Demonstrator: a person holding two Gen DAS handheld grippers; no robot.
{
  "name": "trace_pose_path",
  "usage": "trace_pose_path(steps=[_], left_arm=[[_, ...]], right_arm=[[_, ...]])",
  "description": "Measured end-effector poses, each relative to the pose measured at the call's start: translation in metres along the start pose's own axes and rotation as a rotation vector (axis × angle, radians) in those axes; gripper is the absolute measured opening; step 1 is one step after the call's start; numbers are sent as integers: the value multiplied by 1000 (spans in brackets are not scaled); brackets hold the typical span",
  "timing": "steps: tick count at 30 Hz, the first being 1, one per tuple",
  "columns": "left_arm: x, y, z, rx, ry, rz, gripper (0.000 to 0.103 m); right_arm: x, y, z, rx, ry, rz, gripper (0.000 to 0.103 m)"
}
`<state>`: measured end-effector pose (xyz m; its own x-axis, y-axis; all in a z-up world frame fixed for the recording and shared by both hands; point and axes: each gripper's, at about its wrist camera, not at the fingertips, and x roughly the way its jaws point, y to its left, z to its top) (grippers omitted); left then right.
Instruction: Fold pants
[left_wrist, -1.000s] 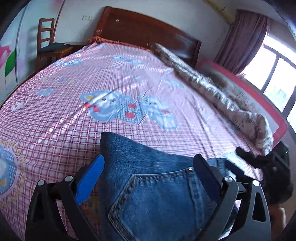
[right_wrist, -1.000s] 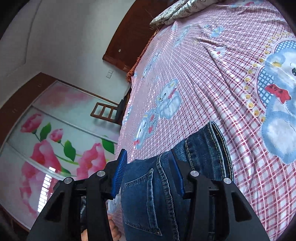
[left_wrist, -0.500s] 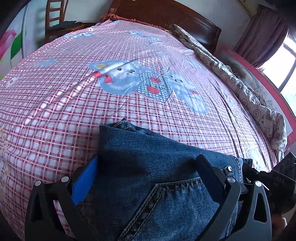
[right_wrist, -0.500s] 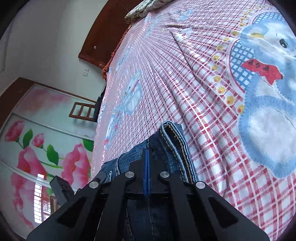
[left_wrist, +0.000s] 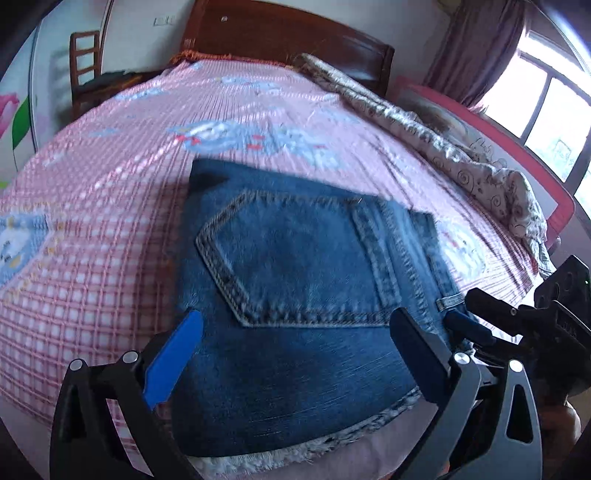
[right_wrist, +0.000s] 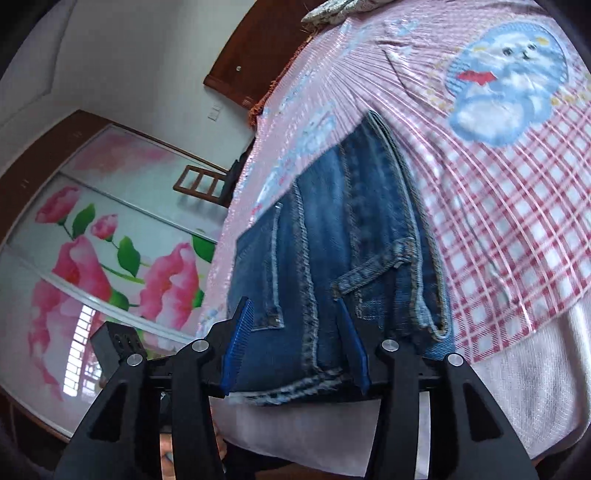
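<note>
Folded blue jeans lie flat on the pink checked bed sheet near its front edge, a back pocket facing up. My left gripper hovers open over their near end, its blue pads wide apart and off the cloth. In the right wrist view the jeans stretch away with the waistband side to the right. My right gripper is opening over their near edge, with denim below and between the jaws but not pressed by the pads. It also shows at the jeans' right corner.
A rolled patterned quilt lies along the bed's right side by a red rail. The wooden headboard and a chair stand at the far end. A flowered wardrobe door is on the left. The white mattress edge shows in front.
Both grippers have drawn back toward the bed's near edge, so more of the jeans shows, lying flat. The right gripper, shut half a second ago, now has its jaws apart.
</note>
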<state>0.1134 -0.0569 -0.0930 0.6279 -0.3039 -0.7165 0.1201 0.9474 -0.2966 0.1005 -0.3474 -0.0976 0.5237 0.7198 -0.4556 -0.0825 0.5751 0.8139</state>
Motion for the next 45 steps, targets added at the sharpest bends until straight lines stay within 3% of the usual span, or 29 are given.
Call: trace_pose_path(steps=[1, 2, 4, 5, 9, 12, 15, 16, 18, 21, 25, 30, 34, 37, 40, 45], left_arm=[[5, 1, -6, 16, -13, -6, 101], [6, -4, -13, 75, -49, 17, 101], [7, -15, -17, 150, -43, 74, 101], [5, -16, -14, 141, -31, 80, 101], [-23, 0, -3, 5, -57, 30, 101], [-46, 14, -6, -15, -88, 99, 101], [-56, 25, -15, -18, -83, 183, 101], [-57, 28, -17, -18, -80, 202, 101], [-57, 39, -24, -41, -80, 237, 101], [-49, 54, -39, -110, -38, 282, 101], [-40, 59, -44, -142, -15, 262, 101], [-59, 50, -34, -126, -64, 264, 101], [-78, 27, -18, -109, -127, 173, 101], [-70, -4, -3, -23, -131, 91, 101], [-50, -24, 1, 33, -97, 57, 101], [2, -33, -8, 72, 57, 126, 101]], right_arm=[[0, -5, -3, -23, -20, 7, 29], [-1, -10, -4, -27, -36, 1, 25], [-2, -17, -3, 22, -40, 26, 24], [-3, -16, -1, 31, -30, 24, 24], [-12, -1, -1, 15, -37, 2, 36], [-22, 14, -9, -39, -81, -8, 37], [-25, 25, -20, -136, -107, -90, 38], [-25, 25, -23, -169, -113, -121, 48], [-22, 34, -26, -254, -113, -180, 48], [-12, 36, -29, -314, -74, -201, 63], [-2, 47, -34, -416, -51, -257, 73], [-18, 49, -35, -362, -93, -246, 73], [-30, 46, -33, -299, -116, -234, 74], [-35, 45, -33, -282, -127, -241, 74], [-41, 46, -31, -270, -141, -232, 74], [-44, 46, -31, -261, -145, -230, 80]])
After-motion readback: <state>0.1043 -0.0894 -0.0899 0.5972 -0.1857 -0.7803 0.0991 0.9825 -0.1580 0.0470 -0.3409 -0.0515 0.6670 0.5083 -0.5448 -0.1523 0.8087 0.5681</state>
